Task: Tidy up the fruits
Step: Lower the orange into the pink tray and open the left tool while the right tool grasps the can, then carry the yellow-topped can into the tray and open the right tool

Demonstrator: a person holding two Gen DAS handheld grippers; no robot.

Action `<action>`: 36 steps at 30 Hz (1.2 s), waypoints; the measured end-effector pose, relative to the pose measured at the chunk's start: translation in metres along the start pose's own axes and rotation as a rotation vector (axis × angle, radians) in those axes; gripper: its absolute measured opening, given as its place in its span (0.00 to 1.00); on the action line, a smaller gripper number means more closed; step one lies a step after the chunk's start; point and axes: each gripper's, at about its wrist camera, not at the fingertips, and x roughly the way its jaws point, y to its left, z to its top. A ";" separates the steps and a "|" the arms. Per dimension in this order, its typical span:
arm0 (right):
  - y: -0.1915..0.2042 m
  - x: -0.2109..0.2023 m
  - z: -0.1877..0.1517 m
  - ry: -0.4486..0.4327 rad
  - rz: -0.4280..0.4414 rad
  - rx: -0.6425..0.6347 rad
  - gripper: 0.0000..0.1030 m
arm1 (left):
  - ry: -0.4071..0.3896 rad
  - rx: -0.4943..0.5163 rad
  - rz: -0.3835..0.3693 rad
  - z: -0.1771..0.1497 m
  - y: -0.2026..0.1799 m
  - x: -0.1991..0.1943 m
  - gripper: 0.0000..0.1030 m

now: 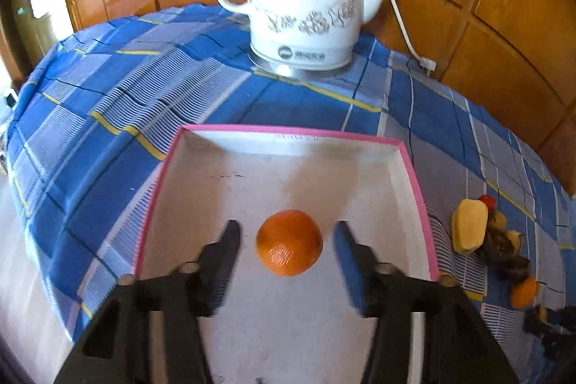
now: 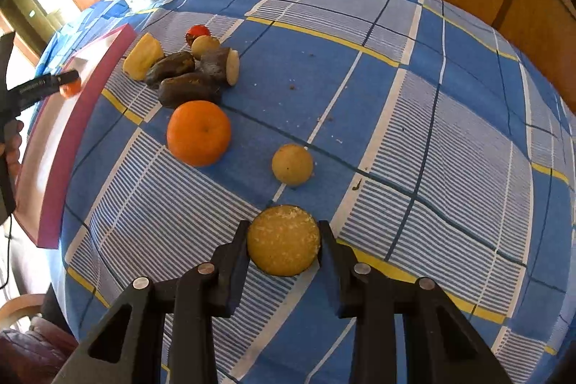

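My right claw (image 2: 283, 242) has its two black pads pressed against the sides of a round yellow fruit with a pale, speckled flat top (image 2: 283, 240), which sits on the blue checked cloth of the counter (image 2: 450, 132). I judge it firm and light, but round enough to roll, so a hold across its widest part looks right. Just ahead of that claw lies a small yellow ball-shaped fruit (image 2: 292, 164), and ahead to the left a large smooth orange (image 2: 198, 132), likely heavier and slicker. My left claw (image 1: 288, 242) stands open over the white cardboard box with a pink rim (image 1: 417, 179); a small orange fruit (image 1: 289, 243) is between its fingers with clear gaps on both sides, so nothing is held. Whether it rests on the box floor I cannot tell (the claw tips are blurred). The dark brown pieces (image 2: 187, 89) beyond the large orange are hard to identify, and the box's near edge is cut off.
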 end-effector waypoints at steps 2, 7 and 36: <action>0.001 -0.001 0.000 -0.002 -0.005 -0.008 0.35 | -0.013 0.004 0.036 -0.004 0.000 -0.011 0.58; 0.007 -0.001 -0.002 -0.011 -0.031 -0.035 0.35 | -0.038 -0.029 0.065 -0.021 0.003 -0.041 0.58; 0.182 -0.030 0.052 -0.157 0.147 -0.265 0.35 | -0.298 -0.046 0.171 -0.081 0.024 -0.137 0.70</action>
